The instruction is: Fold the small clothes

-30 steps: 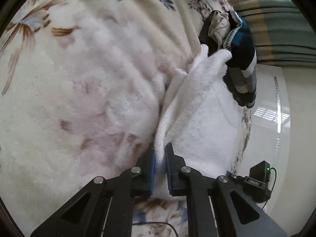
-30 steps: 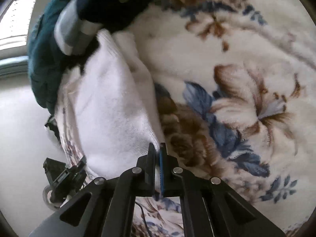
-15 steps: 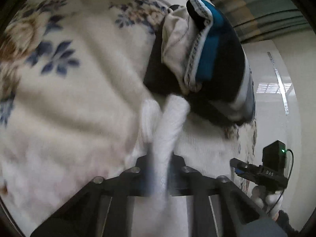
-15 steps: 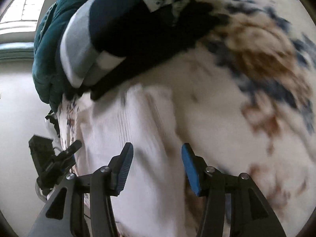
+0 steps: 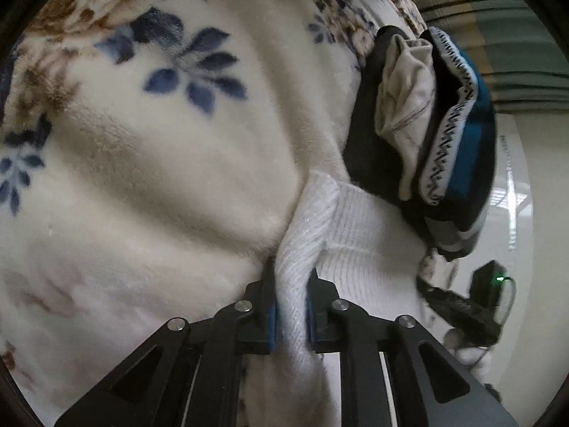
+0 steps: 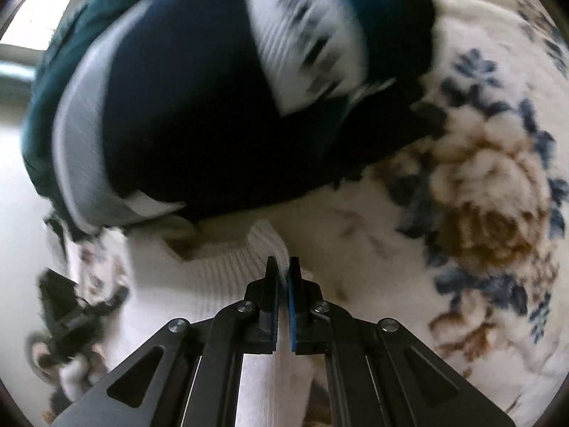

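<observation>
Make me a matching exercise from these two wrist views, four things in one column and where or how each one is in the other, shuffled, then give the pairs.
Things
1. left claw
2. right claw
3. dark navy, teal and white patterned garment pile
4. cream fleece blanket with blue and brown flowers

States
A. lies under everything as the work surface
B. pinches a thick bunched fold of the white ribbed knit garment
C. heaped just beyond the white knit, at the blanket's edge
D. nearly shut on a thin edge of the white knit

Pairs: 1-B, 2-D, 3-C, 4-A
</observation>
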`<state>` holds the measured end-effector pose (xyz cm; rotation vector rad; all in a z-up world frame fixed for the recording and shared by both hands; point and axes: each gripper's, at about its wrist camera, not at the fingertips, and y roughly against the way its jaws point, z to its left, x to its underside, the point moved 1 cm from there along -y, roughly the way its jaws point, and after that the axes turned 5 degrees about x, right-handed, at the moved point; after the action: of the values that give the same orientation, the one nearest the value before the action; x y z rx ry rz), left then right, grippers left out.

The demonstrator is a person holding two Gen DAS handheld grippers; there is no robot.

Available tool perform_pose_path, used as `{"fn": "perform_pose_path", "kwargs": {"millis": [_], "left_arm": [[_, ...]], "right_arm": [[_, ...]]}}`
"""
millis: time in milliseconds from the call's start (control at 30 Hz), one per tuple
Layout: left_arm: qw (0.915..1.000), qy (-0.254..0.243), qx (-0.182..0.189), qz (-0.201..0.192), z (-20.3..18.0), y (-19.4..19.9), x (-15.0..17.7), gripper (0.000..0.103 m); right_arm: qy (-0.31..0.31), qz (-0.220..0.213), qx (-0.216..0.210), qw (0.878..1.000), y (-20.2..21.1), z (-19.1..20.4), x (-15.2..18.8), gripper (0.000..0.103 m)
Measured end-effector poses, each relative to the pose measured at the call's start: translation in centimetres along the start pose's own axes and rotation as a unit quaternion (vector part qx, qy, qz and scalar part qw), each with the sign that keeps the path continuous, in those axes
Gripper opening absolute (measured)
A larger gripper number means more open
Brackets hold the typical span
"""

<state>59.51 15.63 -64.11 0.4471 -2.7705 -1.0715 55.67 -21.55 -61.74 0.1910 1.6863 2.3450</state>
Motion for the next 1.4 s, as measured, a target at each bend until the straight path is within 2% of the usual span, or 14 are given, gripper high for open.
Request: {"fn": "perform_pose_path", "kwargs": {"millis": [100, 233, 433, 500, 600, 667, 733, 933, 1067, 1100, 1167, 1200, 1233, 1400], "left_arm": [[0.9995, 0.011, 0.028, 0.0, -0.3, 1.7, 0.7, 0.045], [0.9991, -0.013, 0.039, -0.007, -0.4, 5.2, 4.9, 0.045], [0.9996, -0.007, 0.023, 0.011, 2.2, 7.9, 13.4, 0.045], [0.9997, -0.017, 0.011, 0.015, 2.1, 7.1, 14.6, 0.043], [0.9997, -0.016, 0.0, 0.016, 2.0, 5.9, 15.6, 0.005], [0.9994, -0.029, -0.019, -0.008, 1.5, 6.5, 16.1, 0.005], [0.9991, -0.016, -0.025, -0.032, 1.8, 7.5, 16.5, 0.004], [0.999, 0.018, -0.04, -0.008, 5.2, 7.7, 17.5, 0.005], [0.9992, 0.017, -0.037, -0.002, 3.9, 8.5, 16.6, 0.012], [0.9991, 0.013, -0.04, -0.006, 3.2, 8.9, 15.9, 0.026], [0.9993, -0.003, -0.027, -0.026, 1.5, 9.6, 14.2, 0.045], [0.9991, -0.014, -0.02, -0.035, 0.8, 9.7, 13.1, 0.051], [0.9985, -0.028, -0.014, -0.044, -0.2, 9.4, 11.5, 0.052], [0.9979, -0.061, -0.012, -0.019, -2.6, 3.2, 4.3, 0.052]], "right_arm": [[-0.004, 0.019, -0.019, 1.0, 0.1, 0.4, 0.0, 0.011], [-0.018, 0.016, -0.055, 0.998, 3.6, -1.1, 2.5, 0.049], [-0.04, 0.033, -0.083, 0.995, 7.4, -4.6, 10.2, 0.049], [-0.043, 0.057, -0.088, 0.994, 7.1, -5.3, 12.8, 0.049], [-0.045, 0.092, -0.1, 0.99, 5.0, -4.8, 16.2, 0.049], [-0.055, 0.097, -0.112, 0.987, 3.9, -4.9, 17.7, 0.047], [-0.08, 0.081, -0.127, 0.985, 4.0, -5.3, 18.3, 0.008], [-0.11, 0.039, -0.087, 0.989, 6.0, -5.8, 17.5, 0.003], [-0.085, 0.073, -0.078, 0.991, 5.5, -5.4, 16.9, 0.004], [-0.073, 0.075, -0.075, 0.992, 5.8, -5.0, 16.3, 0.006], [-0.063, 0.066, -0.075, 0.993, 6.5, -4.6, 15.1, 0.017], [-0.059, 0.055, -0.081, 0.993, 7.1, -4.5, 14.4, 0.034], [-0.06, 0.045, -0.083, 0.994, 7.5, -4.5, 13.7, 0.048], [-0.066, 0.028, -0.103, 0.992, 5.5, -3.9, 8.2, 0.051]]}}
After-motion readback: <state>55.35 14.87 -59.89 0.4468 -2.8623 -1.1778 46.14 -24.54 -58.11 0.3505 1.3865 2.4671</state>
